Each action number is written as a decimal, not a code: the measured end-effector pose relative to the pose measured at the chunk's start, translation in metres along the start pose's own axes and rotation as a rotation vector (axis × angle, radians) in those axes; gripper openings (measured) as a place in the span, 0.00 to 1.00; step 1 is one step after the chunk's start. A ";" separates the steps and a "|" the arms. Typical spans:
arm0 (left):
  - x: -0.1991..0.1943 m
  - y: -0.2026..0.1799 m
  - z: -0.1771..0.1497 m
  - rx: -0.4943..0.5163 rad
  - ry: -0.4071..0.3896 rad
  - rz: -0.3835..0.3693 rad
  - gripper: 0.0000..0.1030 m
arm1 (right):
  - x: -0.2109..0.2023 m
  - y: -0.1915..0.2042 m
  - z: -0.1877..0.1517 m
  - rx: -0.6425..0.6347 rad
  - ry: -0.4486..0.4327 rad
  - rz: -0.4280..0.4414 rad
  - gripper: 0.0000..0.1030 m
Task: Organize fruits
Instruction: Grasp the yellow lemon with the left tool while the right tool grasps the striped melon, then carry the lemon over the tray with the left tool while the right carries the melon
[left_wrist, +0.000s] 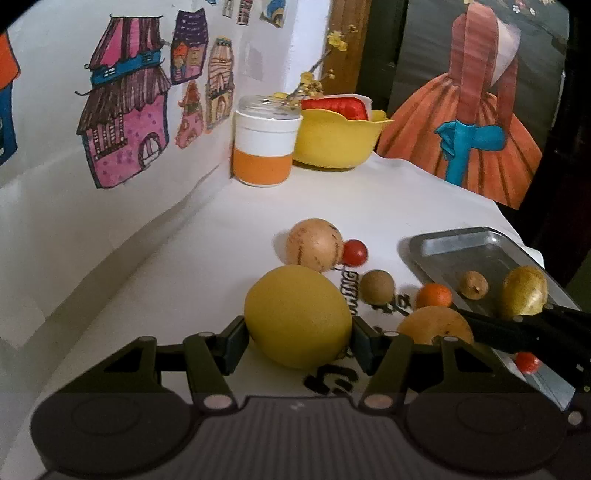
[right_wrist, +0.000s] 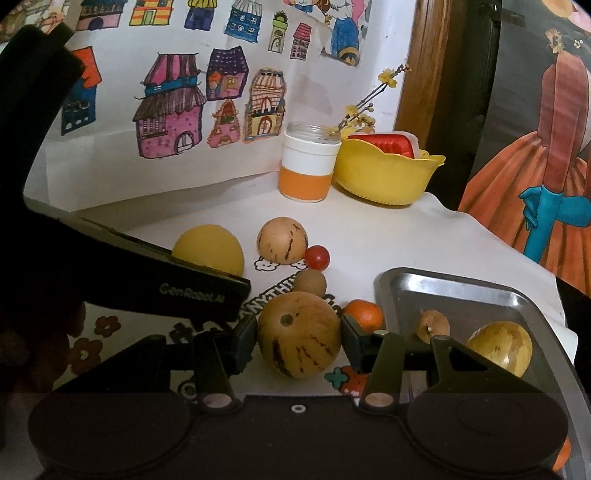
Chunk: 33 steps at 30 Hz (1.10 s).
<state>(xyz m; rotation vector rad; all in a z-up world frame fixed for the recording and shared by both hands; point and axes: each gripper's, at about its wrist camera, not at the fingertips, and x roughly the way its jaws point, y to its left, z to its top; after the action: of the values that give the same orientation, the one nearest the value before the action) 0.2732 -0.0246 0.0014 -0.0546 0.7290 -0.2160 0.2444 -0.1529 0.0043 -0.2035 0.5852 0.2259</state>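
Left claw (left_wrist: 298, 332) pinching yellow lemon (left_wrist: 297, 315) on the white surface (left_wrist: 207, 236). Right claw (right_wrist: 298, 341) pinching striped tan melon (right_wrist: 298, 338), just left of metal tray (right_wrist: 461, 291). Inside tray: small brown fruit (right_wrist: 432, 323), yellow striped fruit (right_wrist: 500, 347). Near, on the surface: orange (right_wrist: 364, 314), red tomato (right_wrist: 317, 257).

Left gripper (right_wrist: 159, 273) side: "GenRobot.AI" is showing in pale letters.
Tabletop (right_wrist: 369, 236) cloth print: "ANYTH…" is reading partly, the rest hiding behind fruit.
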 end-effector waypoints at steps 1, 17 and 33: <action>-0.001 -0.001 -0.001 0.002 0.001 -0.001 0.61 | -0.002 0.000 -0.001 0.001 0.000 0.002 0.50; -0.018 -0.015 -0.012 -0.014 0.013 -0.031 0.61 | -0.036 -0.004 -0.014 -0.002 -0.027 -0.019 0.50; -0.031 -0.049 -0.010 0.014 -0.015 -0.075 0.61 | -0.071 -0.033 -0.023 0.046 -0.074 -0.097 0.50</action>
<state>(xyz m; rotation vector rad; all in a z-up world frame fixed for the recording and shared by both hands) 0.2353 -0.0656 0.0198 -0.0707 0.7113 -0.2918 0.1839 -0.2012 0.0300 -0.1774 0.5052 0.1255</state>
